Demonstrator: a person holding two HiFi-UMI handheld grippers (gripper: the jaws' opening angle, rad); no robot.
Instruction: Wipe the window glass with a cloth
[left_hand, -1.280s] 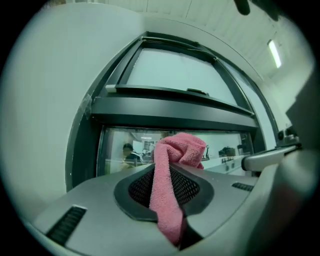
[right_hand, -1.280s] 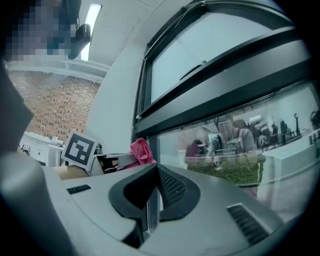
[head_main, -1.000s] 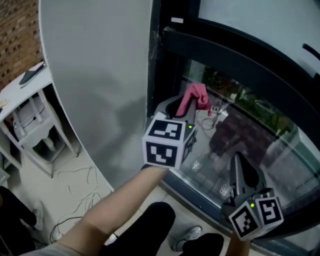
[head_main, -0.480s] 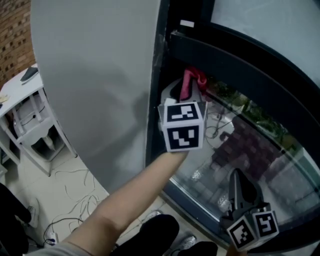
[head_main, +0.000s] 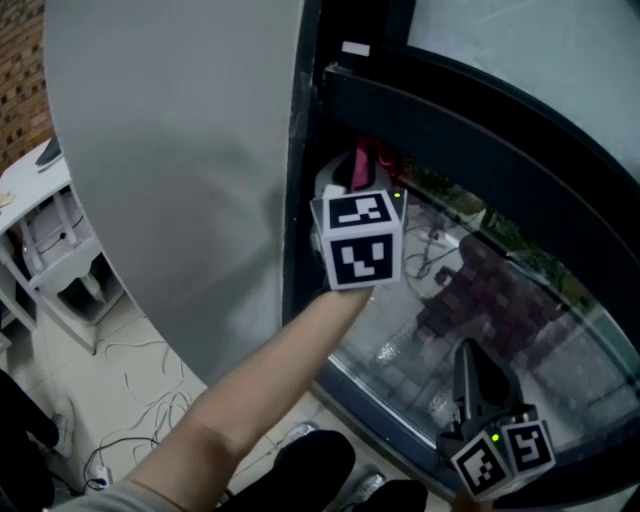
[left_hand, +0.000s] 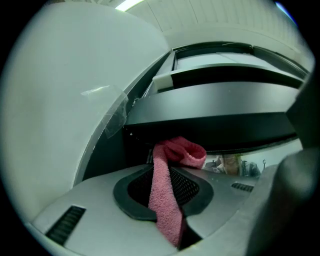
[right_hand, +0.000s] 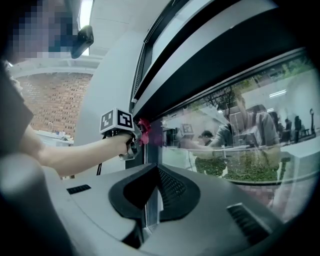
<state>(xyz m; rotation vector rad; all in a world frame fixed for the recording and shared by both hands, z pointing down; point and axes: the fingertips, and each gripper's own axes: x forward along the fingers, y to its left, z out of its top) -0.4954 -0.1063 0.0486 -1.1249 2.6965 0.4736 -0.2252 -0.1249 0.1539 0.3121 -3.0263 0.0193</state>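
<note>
A pink cloth is pinched in my left gripper, which is raised to the top left corner of the window glass, just under the black crossbar. In the left gripper view the cloth runs up out of the shut jaws and folds over against the bar. The right gripper view shows the same cloth touching the pane's left edge. My right gripper hangs low by the bottom of the glass, its jaws together with nothing in them.
A grey wall borders the window on the left. A white stand is at the far left, with loose cables on the floor. The black window frame runs down beside the cloth.
My left gripper has carried the cloth up and left, from mid-pane to the top corner under the crossbar. The right gripper has stayed almost still.
</note>
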